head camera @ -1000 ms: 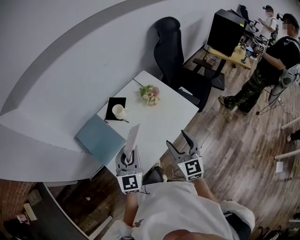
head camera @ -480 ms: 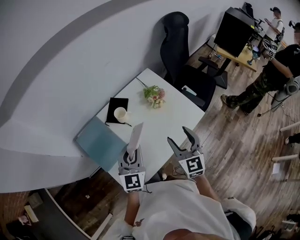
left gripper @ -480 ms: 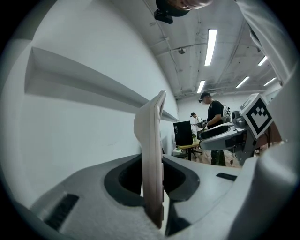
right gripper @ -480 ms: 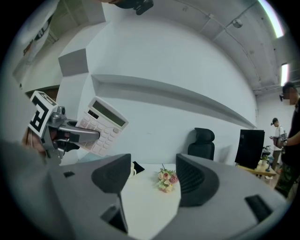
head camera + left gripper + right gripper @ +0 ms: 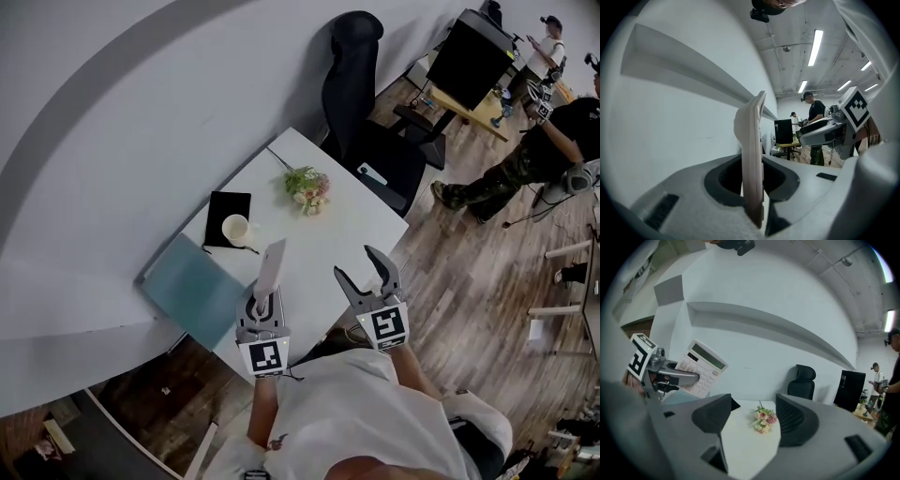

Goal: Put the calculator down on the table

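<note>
Clamped tight on the calculator's (image 5: 271, 265) lower end with the left gripper (image 5: 264, 302), standing upright, aloft over the near edge of the white table (image 5: 352, 220). Alongside, right gripper (image 5: 360, 266) spread wide, nothing between, facing the flower bunch (image 5: 307, 185).

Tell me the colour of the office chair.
Black; the padded high-backed office chair shows best in the head view.

The head view is dim and grey with even light, and the white worktop (image 5: 342, 225) is its brightest patch. High above it, ceiling strips (image 5: 815, 47) glare. Both gripper views bulge and go black at the edges, and the near fingers (image 5: 712, 414) are blurred.
</note>
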Available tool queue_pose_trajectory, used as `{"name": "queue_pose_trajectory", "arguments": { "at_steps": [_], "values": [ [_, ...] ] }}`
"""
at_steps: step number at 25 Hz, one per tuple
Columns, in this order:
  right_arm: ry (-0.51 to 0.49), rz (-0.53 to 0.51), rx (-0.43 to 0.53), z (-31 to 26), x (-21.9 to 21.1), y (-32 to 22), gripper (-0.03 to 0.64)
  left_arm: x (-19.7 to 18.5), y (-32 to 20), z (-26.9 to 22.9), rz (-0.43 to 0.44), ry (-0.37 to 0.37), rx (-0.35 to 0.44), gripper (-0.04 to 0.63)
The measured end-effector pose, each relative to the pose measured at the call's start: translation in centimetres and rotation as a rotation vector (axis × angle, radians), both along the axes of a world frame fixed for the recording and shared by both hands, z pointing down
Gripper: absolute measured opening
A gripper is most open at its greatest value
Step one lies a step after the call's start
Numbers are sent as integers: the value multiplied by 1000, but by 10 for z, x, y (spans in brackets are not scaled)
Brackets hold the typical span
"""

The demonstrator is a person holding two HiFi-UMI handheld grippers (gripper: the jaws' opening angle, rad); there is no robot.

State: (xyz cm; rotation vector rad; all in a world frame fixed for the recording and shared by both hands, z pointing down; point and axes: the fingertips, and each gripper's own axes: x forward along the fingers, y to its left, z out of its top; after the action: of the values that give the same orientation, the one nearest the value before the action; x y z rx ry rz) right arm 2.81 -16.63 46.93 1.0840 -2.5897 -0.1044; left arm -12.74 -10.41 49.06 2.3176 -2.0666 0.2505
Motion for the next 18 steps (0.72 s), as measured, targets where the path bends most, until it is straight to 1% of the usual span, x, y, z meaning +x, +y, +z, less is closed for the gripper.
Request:
{"name": "queue_pose_trajectory", "arguments": {
  "at_steps": [5, 9, 14, 18],
  "values": [
    [24, -17, 19, 1, -7, -15, 302, -4, -12, 7, -10, 24, -3, 67],
    [33, -39, 17, 4, -11, -24, 302, -4, -19, 7, -30, 29, 4, 67],
    [38, -88, 8, 9, -16, -38, 299, -5, -27, 6, -92, 14, 13, 67],
    [37, -164, 19, 12, -21, -56, 296, -1, -39, 7, -153, 4, 2, 69]
  ]
}}
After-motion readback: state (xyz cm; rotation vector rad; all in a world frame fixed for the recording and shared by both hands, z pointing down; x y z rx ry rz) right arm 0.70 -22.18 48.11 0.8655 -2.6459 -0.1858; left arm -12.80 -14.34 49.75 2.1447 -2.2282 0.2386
